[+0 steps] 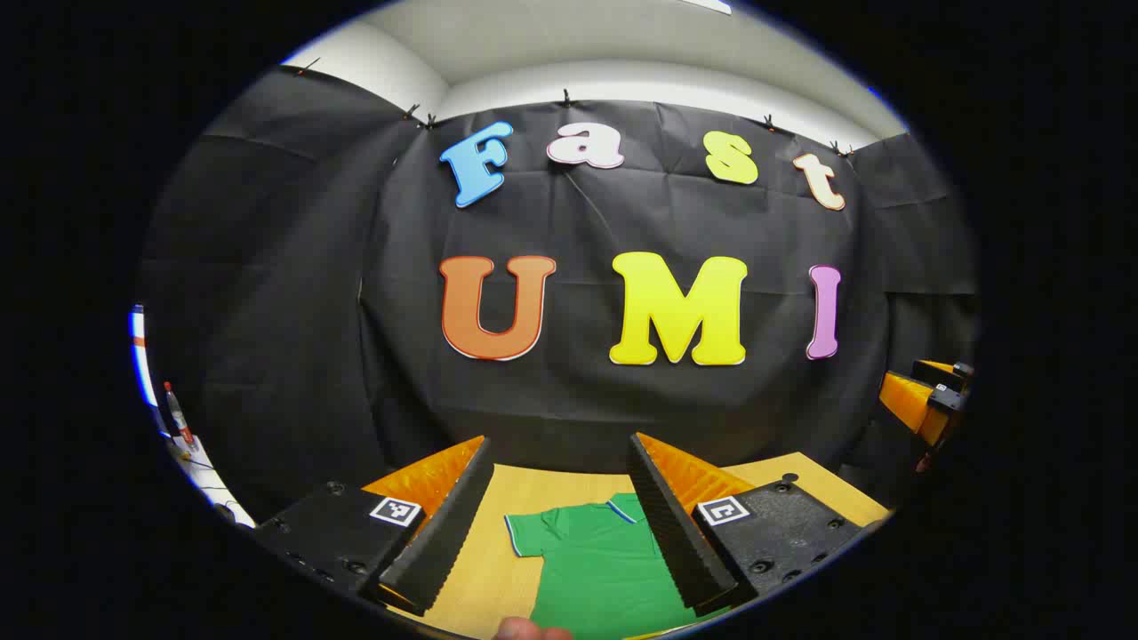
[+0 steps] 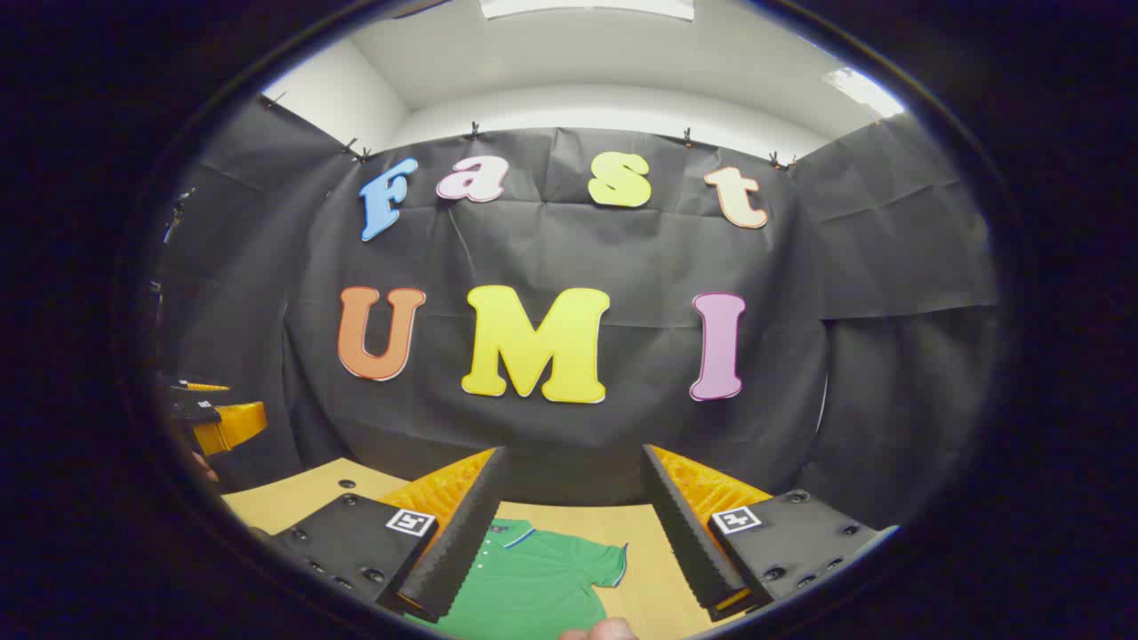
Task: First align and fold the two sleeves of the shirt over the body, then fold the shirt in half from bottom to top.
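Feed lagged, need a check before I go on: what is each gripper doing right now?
Left gripper: open, holding nothing, above the shirt.
Right gripper: open, holding nothing, also above the shirt.

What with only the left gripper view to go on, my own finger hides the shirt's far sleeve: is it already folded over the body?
Observer: No. In the right gripper view that sleeve lies spread out sideways from the green shirt, flat on the table.
Operator: And the right gripper? I only catch its edge. Is it open?
Observer: Yes. The right gripper has its fingers wide apart and holds nothing; the shirt lies on the table beyond them.
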Action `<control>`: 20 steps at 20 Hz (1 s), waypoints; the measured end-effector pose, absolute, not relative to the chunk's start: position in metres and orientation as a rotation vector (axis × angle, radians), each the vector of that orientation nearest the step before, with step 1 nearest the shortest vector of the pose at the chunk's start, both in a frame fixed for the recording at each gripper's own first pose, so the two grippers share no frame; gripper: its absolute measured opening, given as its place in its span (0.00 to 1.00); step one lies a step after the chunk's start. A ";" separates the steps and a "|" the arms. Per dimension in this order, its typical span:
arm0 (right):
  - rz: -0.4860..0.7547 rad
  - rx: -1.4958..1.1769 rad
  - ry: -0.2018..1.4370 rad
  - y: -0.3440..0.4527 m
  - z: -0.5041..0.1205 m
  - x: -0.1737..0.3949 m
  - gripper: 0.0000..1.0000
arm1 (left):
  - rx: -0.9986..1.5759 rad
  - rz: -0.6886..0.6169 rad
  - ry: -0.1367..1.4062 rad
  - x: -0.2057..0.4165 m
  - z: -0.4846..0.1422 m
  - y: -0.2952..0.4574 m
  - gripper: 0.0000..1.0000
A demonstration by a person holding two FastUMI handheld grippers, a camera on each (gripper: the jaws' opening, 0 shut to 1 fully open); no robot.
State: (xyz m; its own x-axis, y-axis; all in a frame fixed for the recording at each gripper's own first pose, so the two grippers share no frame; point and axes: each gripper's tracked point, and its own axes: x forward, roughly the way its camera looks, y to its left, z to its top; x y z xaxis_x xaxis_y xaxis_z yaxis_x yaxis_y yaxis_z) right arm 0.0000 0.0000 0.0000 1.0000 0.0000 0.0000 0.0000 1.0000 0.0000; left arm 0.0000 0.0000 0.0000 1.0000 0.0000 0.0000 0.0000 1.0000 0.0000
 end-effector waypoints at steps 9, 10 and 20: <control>-0.043 -0.024 0.042 -0.005 -0.011 0.007 0.94 | 0.006 -0.025 0.032 0.015 -0.015 -0.002 0.97; -0.042 -0.024 0.046 -0.003 -0.012 0.008 0.94 | 0.008 -0.029 0.033 0.016 -0.015 -0.004 0.97; -0.043 -0.023 0.084 -0.007 -0.019 0.008 0.96 | 0.018 -0.048 0.038 0.023 -0.019 -0.012 0.97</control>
